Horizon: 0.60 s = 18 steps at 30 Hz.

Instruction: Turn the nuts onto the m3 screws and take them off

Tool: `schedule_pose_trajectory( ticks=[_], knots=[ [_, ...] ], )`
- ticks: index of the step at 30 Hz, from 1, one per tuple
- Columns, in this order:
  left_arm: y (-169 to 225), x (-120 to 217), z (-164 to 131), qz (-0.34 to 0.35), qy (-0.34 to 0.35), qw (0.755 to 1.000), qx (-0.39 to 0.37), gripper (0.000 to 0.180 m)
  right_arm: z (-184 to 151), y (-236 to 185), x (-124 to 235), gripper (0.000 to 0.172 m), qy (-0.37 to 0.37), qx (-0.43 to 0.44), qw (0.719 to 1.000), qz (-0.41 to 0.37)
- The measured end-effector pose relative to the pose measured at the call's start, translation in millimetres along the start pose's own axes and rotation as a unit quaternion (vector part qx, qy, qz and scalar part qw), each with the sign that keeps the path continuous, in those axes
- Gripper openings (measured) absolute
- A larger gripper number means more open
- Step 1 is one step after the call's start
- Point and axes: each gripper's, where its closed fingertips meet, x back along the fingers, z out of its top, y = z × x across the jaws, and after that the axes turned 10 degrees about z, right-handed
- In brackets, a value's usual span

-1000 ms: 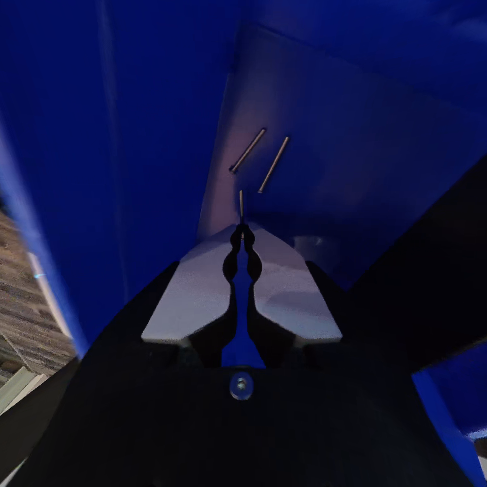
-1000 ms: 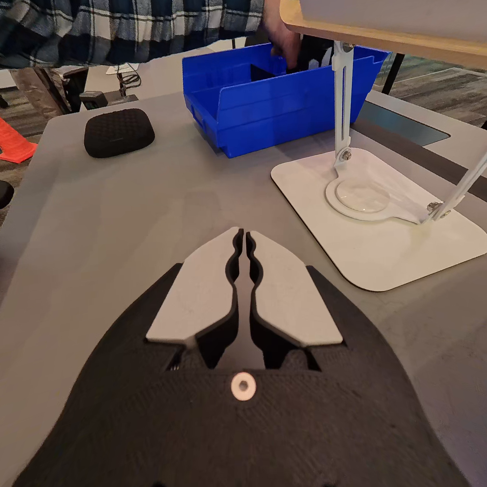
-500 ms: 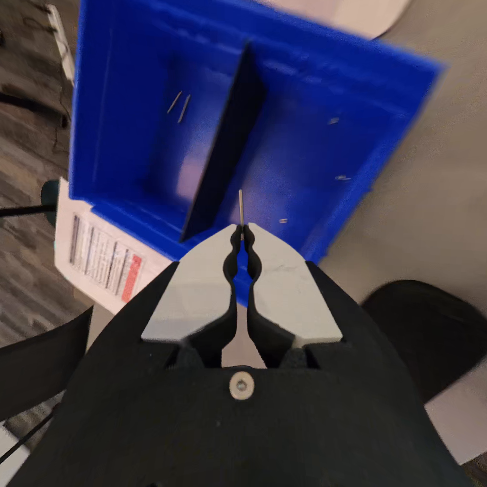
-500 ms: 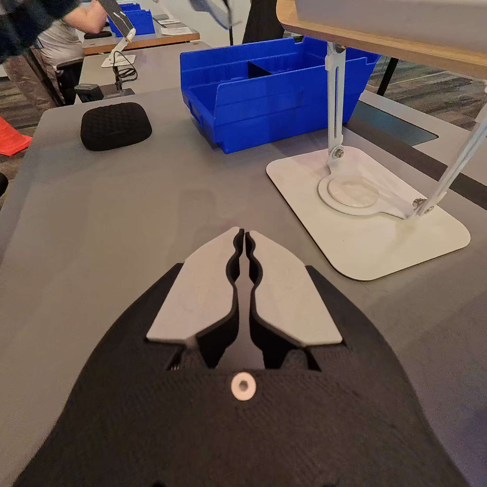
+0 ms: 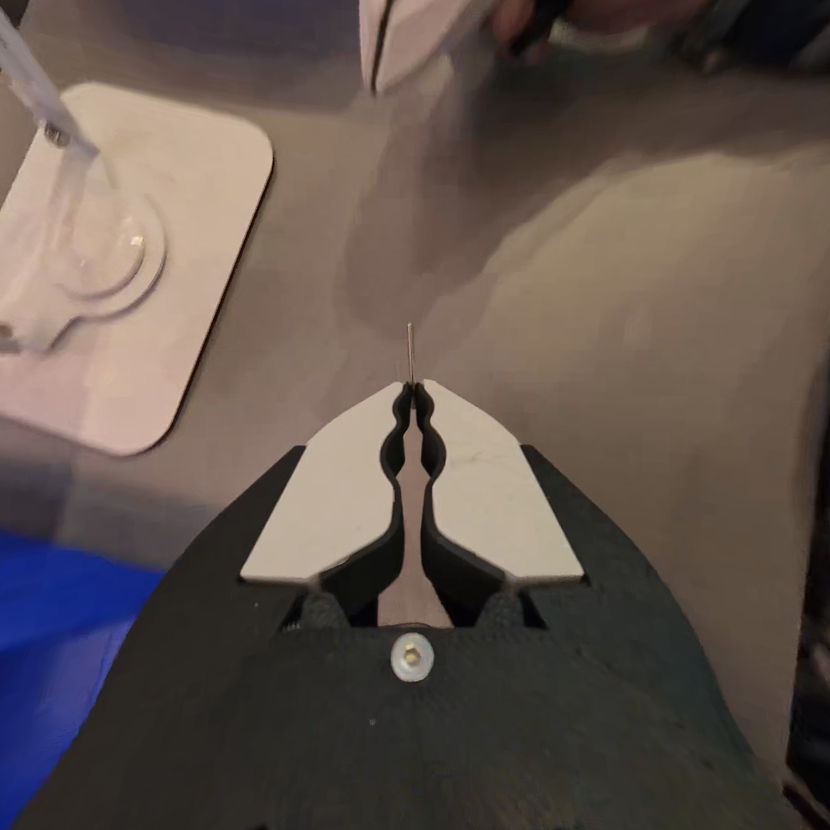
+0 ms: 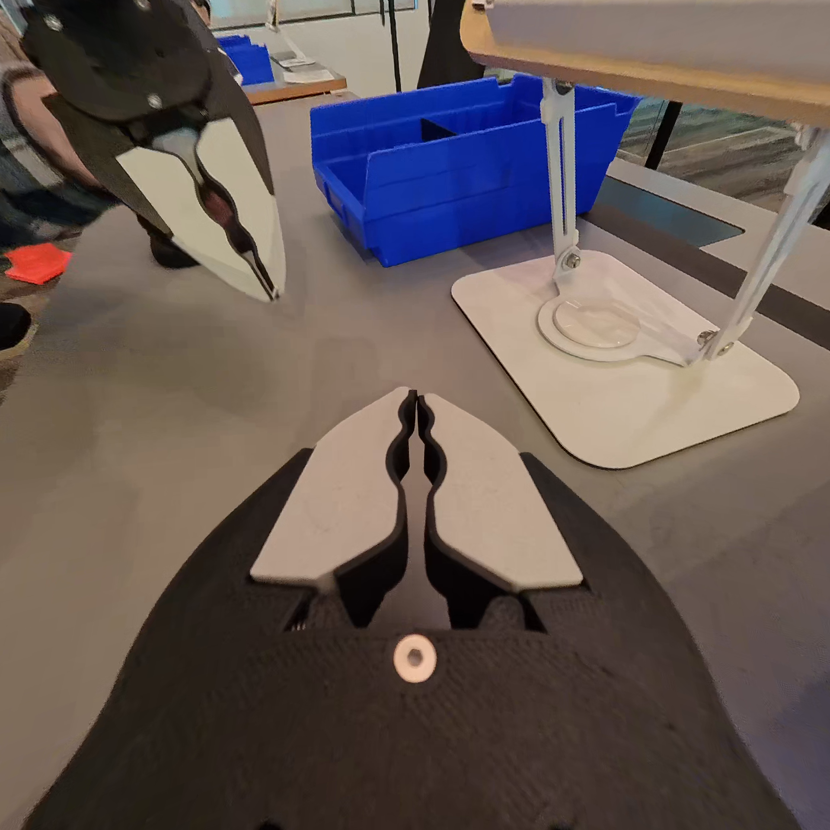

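Above the grey table [image 6: 188, 404], the left tongs [image 5: 411, 383] pinch a thin metal pin [image 5: 409, 350] at their tips; the right tongs [image 6: 413, 394], nearer, are pressed together, bare.

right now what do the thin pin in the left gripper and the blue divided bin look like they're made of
Thin silvery pin, pinched at the left gripper's tips: probably metal, judging by its bright sheen and straight rigid line. Blue divided bin: looks like moulded plastic, with uniform saturated colour, a soft gloss and ribbed walls.
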Motion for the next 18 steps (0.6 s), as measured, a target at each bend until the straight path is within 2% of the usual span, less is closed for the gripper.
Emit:
schedule_pose_trajectory(
  ticks=[7, 9, 10, 12, 15, 18],
  knots=[
    [1, -33, 54, -0.024, 0.123, 0.988, 0.086, 0.002, 3, -4, 0, 0.003, 0.031, -0.033, 0.998, 0.038],
    [7, -46, 50, -0.046, 0.094, 0.990, 0.091, 0.002, 0, 0, 3, 0.002, 0.026, -0.045, 0.998, 0.033],
    [5, -52, 47, -0.030, 0.085, 0.993, 0.081, 0.002, -2, 2, 5, 0.002, 0.022, -0.048, 0.998, 0.029],
    [13, -62, 40, -0.053, 0.049, 0.994, 0.082, 0.002, -3, 6, 9, 0.002, 0.022, -0.050, 0.998, 0.023],
    [14, -74, 32, -0.049, 0.010, 0.995, 0.090, 0.002, -4, 10, 14, 0.002, 0.025, -0.055, 0.998, 0.020],
    [14, -81, 26, -0.052, -0.009, 0.993, 0.109, 0.002, -4, 9, 14, 0.002, 0.023, -0.054, 0.998, 0.022]
  ],
)
